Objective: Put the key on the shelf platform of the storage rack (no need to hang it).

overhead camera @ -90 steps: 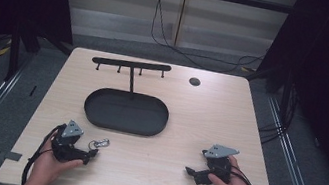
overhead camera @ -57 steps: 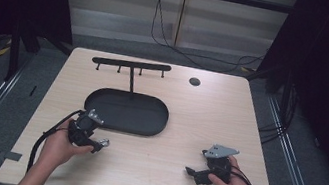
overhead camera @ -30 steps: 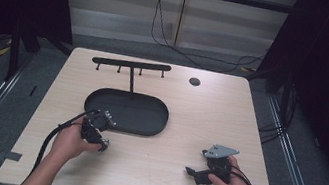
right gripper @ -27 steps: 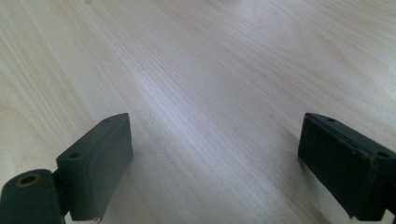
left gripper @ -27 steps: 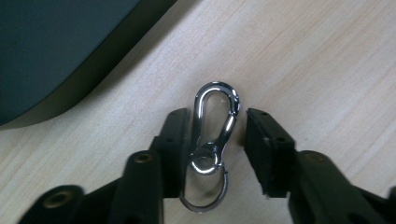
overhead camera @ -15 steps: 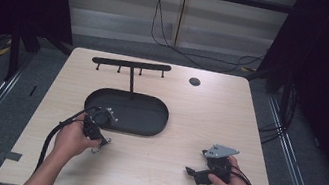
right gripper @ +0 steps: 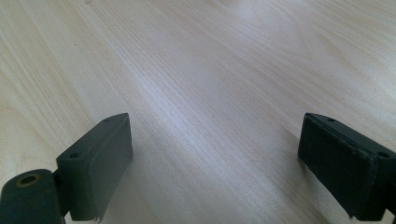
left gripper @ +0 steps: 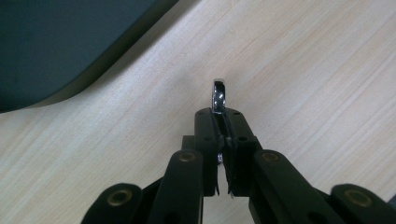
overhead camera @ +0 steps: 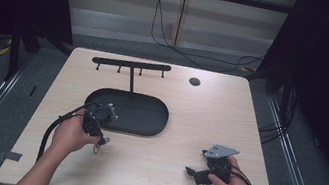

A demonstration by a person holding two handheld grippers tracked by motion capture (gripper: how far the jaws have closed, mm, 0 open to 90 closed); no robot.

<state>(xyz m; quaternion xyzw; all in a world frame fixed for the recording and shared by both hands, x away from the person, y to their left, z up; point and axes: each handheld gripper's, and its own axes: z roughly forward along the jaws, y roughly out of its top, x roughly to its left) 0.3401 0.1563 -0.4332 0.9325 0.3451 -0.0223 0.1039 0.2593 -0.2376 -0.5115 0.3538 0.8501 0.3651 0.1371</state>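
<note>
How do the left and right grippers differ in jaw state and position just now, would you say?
The left gripper is shut on a shiny metal ring; the right gripper stands wide open, with nothing between its jaws. The left sits beside the black tray; the right is near the table's front edge. Both are hand-held.

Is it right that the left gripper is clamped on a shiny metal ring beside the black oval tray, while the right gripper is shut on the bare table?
Not quite. The left gripper is indeed clamped on the metal ring beside the black oval tray, but the right gripper is not shut: the right gripper view shows its jaws wide apart over the bare table.
</note>
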